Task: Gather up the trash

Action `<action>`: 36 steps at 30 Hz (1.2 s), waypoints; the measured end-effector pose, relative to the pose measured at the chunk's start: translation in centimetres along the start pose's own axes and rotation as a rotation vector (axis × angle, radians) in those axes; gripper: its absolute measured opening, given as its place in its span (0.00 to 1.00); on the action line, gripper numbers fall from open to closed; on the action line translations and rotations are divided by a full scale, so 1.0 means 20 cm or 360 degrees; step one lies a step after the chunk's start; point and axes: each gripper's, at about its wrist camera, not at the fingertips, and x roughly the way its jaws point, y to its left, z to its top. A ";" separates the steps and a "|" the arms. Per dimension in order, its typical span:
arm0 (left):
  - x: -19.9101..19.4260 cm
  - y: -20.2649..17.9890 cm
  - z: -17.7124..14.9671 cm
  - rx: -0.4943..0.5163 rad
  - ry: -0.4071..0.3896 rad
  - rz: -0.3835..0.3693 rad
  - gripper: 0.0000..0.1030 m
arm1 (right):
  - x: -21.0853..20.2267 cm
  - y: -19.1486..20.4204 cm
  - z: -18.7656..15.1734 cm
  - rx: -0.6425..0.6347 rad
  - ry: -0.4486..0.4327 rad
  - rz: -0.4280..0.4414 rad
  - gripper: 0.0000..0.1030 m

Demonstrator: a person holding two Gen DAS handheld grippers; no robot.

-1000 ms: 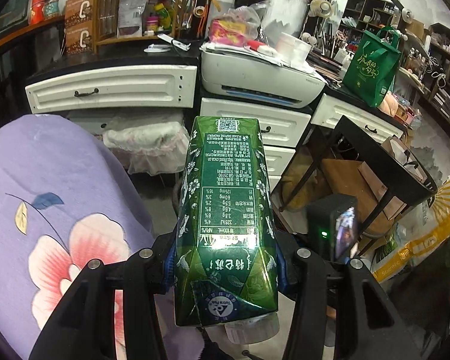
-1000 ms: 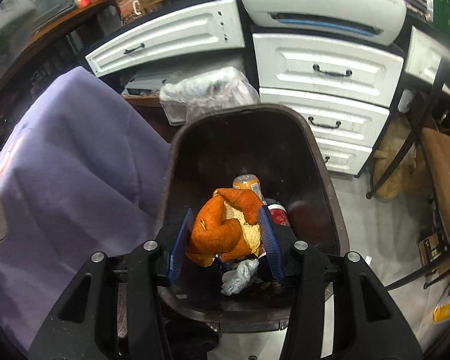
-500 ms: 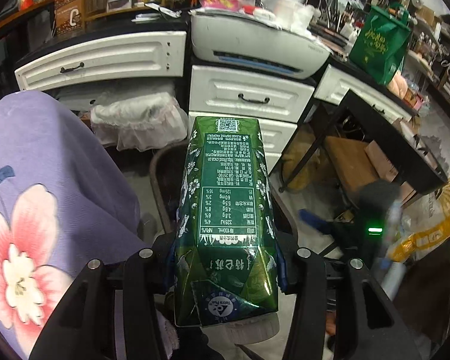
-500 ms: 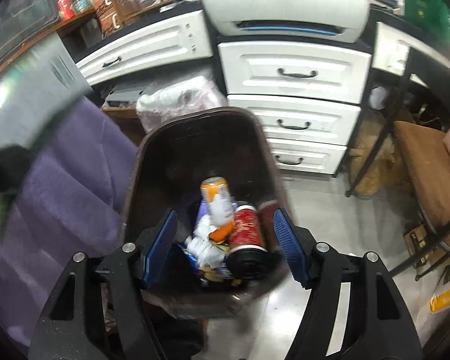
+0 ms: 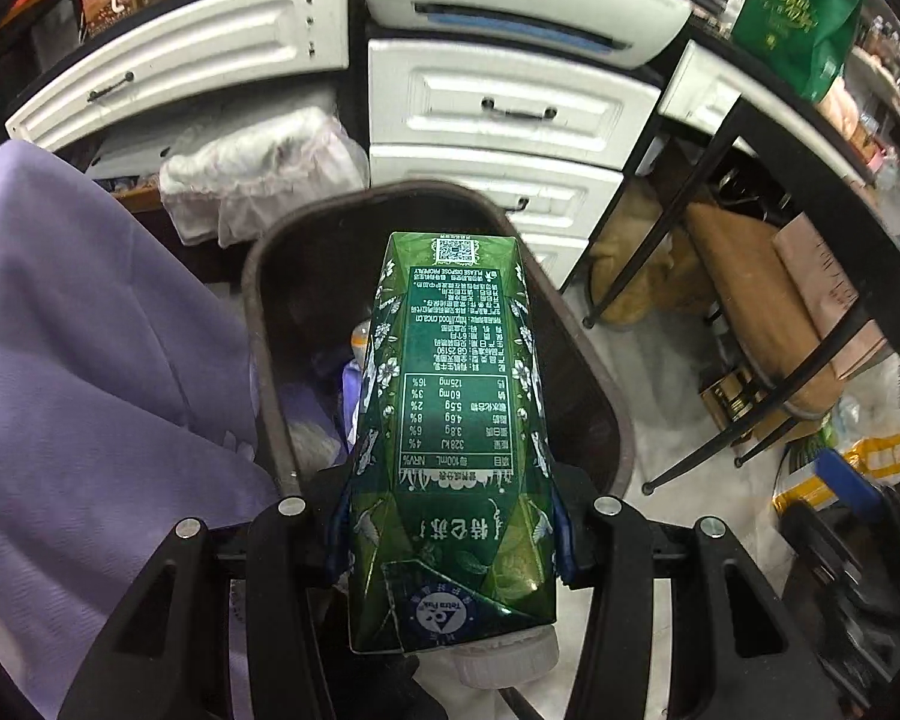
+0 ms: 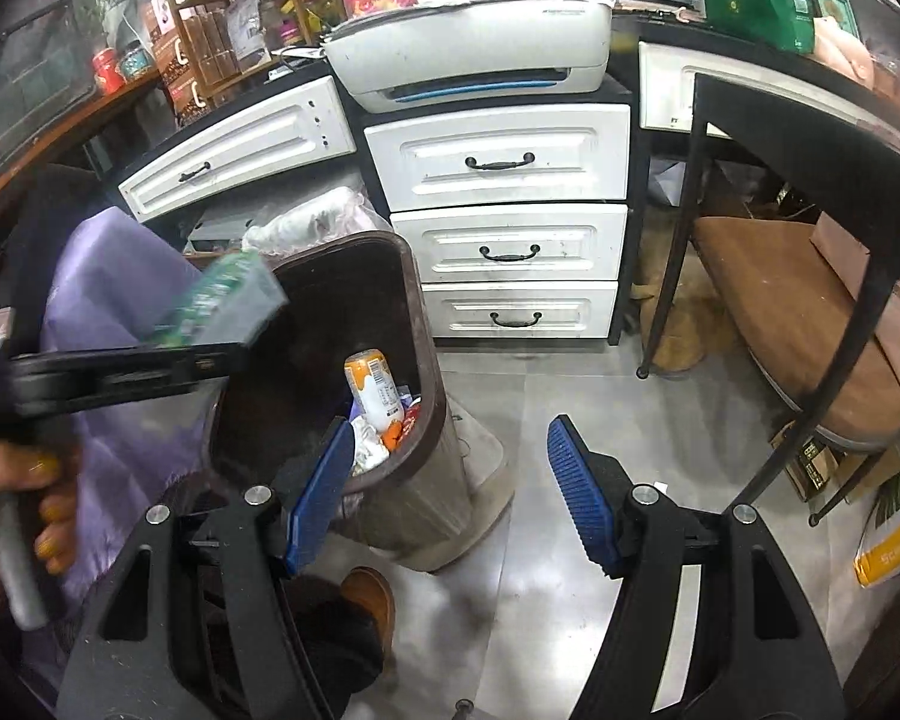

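My left gripper [image 5: 444,534] is shut on a green drink carton [image 5: 450,420] and holds it over the open brown trash bin [image 5: 594,384]. In the right wrist view the carton [image 6: 222,300] shows blurred above the bin's [image 6: 426,360] left rim, with the left gripper [image 6: 210,354] under it. The bin holds an orange can [image 6: 375,390], orange peel [image 6: 393,435] and crumpled paper. My right gripper [image 6: 450,492] is open and empty, to the right of the bin and above the floor.
White drawers [image 6: 504,222] and a printer [image 6: 468,48] stand behind the bin. A purple cloth [image 5: 90,360] lies to its left. A black-framed table [image 6: 810,180] with a brown stool [image 6: 798,324] stands at the right. A foot in a brown shoe [image 6: 366,594] is by the bin.
My right gripper opened, dropped the orange peel into the bin and drew back to the right. My left gripper moved the carton forward and down over the bin.
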 end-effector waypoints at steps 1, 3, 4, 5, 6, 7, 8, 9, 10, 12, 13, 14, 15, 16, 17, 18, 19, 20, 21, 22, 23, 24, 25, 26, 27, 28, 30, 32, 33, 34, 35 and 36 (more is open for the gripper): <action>0.03 0.00 0.00 0.0000 0.0014 0.0006 0.47 | -0.02 0.00 -0.01 -0.0003 -0.0008 0.0006 0.65; 0.07 -0.01 0.01 0.0010 0.0031 0.0021 0.47 | -0.06 0.01 -0.03 -0.0010 -0.0017 0.0028 0.65; 0.10 -0.01 0.01 0.0019 0.0043 0.0035 0.47 | -0.07 0.01 -0.03 -0.0011 -0.0021 0.0041 0.65; 0.12 -0.01 0.01 0.0020 0.0055 0.0039 0.47 | -0.08 0.01 -0.04 -0.0014 -0.0024 0.0050 0.65; 0.13 -0.01 0.02 0.0012 0.0067 0.0037 0.47 | -0.10 0.02 -0.04 -0.0019 -0.0029 0.0062 0.65; 0.14 -0.01 0.02 0.0002 0.0073 0.0035 0.48 | -0.11 0.03 -0.04 -0.0024 -0.0034 0.0070 0.65; 0.15 -0.01 0.03 -0.0007 0.0077 0.0031 0.51 | -0.12 0.03 -0.05 -0.0029 -0.0039 0.0075 0.65; 0.15 -0.01 0.03 -0.0005 0.0076 0.0033 0.54 | -0.12 0.03 -0.05 -0.0031 -0.0045 0.0080 0.65; 0.15 -0.02 0.03 0.0000 0.0066 0.0043 0.62 | -0.13 0.04 -0.05 -0.0028 -0.0052 0.0083 0.65; 0.11 -0.03 0.03 0.0023 0.0014 0.0084 0.68 | -0.14 0.04 -0.05 -0.0011 -0.0064 0.0090 0.65; 0.09 -0.04 0.03 0.0038 -0.0004 0.0087 0.69 | -0.14 0.04 -0.05 -0.0004 -0.0068 0.0091 0.65; 0.08 -0.05 0.03 0.0045 -0.0012 0.0088 0.69 | -0.14 0.04 -0.05 0.0002 -0.0073 0.0089 0.65; 0.06 -0.05 0.02 0.0051 -0.0025 0.0089 0.69 | -0.15 0.04 -0.05 0.0005 -0.0078 0.0084 0.65; 0.03 -0.05 0.01 0.0052 -0.0045 0.0085 0.70 | -0.15 0.04 -0.05 0.0004 -0.0082 0.0077 0.65; 0.00 -0.05 0.01 0.0051 -0.0064 0.0078 0.70 | -0.16 0.04 -0.05 0.0005 -0.0091 0.0061 0.65; -0.03 -0.05 -0.01 0.0048 -0.0090 0.0071 0.70 | -0.16 0.04 -0.04 0.0006 -0.0095 0.0050 0.65; -0.08 -0.05 -0.02 0.0049 -0.0121 0.0067 0.70 | -0.17 0.04 -0.04 0.0010 -0.0100 0.0042 0.65; -0.11 -0.06 -0.03 0.0052 -0.0146 0.0065 0.70 | -0.18 0.04 -0.04 0.0014 -0.0107 0.0035 0.65; -0.17 -0.06 -0.05 0.0056 -0.0187 0.0065 0.71 | -0.20 0.04 -0.04 0.0017 -0.0119 0.0020 0.65; -0.20 -0.06 -0.06 0.0061 -0.0212 0.0067 0.72 | -0.21 0.04 -0.03 0.0018 -0.0132 0.0006 0.69; -0.27 -0.06 -0.08 0.0068 -0.0255 0.0070 0.74 | -0.23 0.05 -0.03 0.0019 -0.0151 -0.0009 0.76; -0.33 -0.06 -0.11 0.0070 -0.0299 0.0071 0.74 | -0.27 0.05 -0.03 0.0017 -0.0184 -0.0037 0.77; -0.39 -0.06 -0.13 0.0070 -0.0338 0.0071 0.76 | -0.30 0.06 -0.03 0.0011 -0.0210 -0.0062 0.79; -0.45 -0.05 -0.16 0.0069 -0.0370 0.0069 0.78 | -0.32 0.08 -0.03 -0.0001 -0.0231 -0.0078 0.81; -0.52 -0.04 -0.20 0.0064 -0.0419 0.0067 0.79 | -0.37 0.11 -0.03 -0.0024 -0.0257 -0.0083 0.83; -0.61 -0.03 -0.24 0.0056 -0.0475 0.0068 0.83 | -0.39 0.14 -0.03 -0.0037 -0.0272 -0.0081 0.85; -0.74 -0.02 -0.32 0.0041 -0.0572 0.0080 0.88 | -0.47 0.21 -0.05 -0.0081 -0.0310 -0.0066 0.85; -0.88 0.01 -0.44 0.0044 -0.0697 0.0092 0.95 | -0.57 0.31 -0.07 -0.0148 -0.0350 -0.0055 0.86; -0.95 0.02 -0.50 0.0054 -0.0748 0.0114 0.95 | -0.60 0.34 -0.07 -0.0162 -0.0369 -0.0044 0.87; -1.01 0.03 -0.55 0.0063 -0.0790 0.0138 0.95 | -0.66 0.39 -0.08 -0.0169 -0.0402 -0.0025 0.93; -1.07 0.04 -0.62 0.0071 -0.0828 0.0165 0.95 | -0.70 0.43 -0.09 -0.0165 -0.0428 -0.0011 0.95; -1.13 0.06 -0.67 0.0072 -0.0848 0.0181 0.95 | -0.76 0.48 -0.11 -0.0154 -0.0464 -0.0003 0.95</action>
